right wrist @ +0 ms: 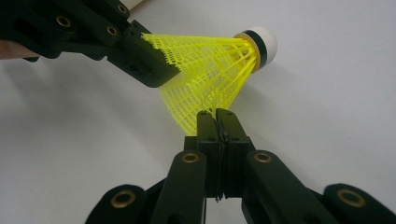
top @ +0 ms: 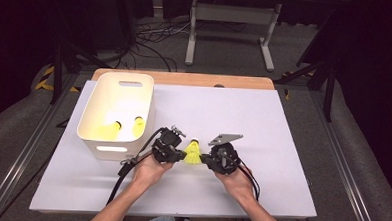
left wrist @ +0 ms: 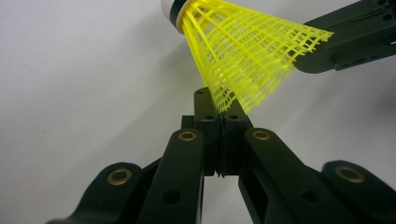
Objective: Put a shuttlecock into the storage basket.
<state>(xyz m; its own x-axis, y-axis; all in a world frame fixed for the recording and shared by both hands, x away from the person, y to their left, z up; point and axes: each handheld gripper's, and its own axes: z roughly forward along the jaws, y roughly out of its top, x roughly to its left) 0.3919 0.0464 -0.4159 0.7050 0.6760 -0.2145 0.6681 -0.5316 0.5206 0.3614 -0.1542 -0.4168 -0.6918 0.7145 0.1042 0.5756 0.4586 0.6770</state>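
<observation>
Yellow mesh marked the shuttlecock (top: 192, 154) in the high view, where it lay on the white table (top: 262, 143) between the two grippers, cork end pointing away from the person. The left gripper (top: 178, 153) met its skirt from one side and the right gripper (top: 208, 158) from the other, each held in a hand near the table's front edge. A white bin (top: 114, 114) stood just beyond the left gripper, with two more yellow shuttlecocks (top: 138, 124) lying inside it.

In the left gripper view, that gripper (left wrist: 223, 111) had its jaws pressed together, pinching the rim of the shuttlecock's (left wrist: 243, 60) skirt at their tips. The skirt rose up and away from the jaws, its white cork at the top edge. The right gripper (left wrist: 322, 58) bit the far rim of the skirt, off to the upper right.

In the right gripper view, that gripper (right wrist: 216, 116) also had its jaws closed tight, with the skirt's edge caught between the tips. The shuttlecock (right wrist: 205, 74) stretched above the jaws, cork to the upper right. The left gripper (right wrist: 156, 70) clamped the opposite rim at the upper left, so both grippers held one skirt at the same moment.
</observation>
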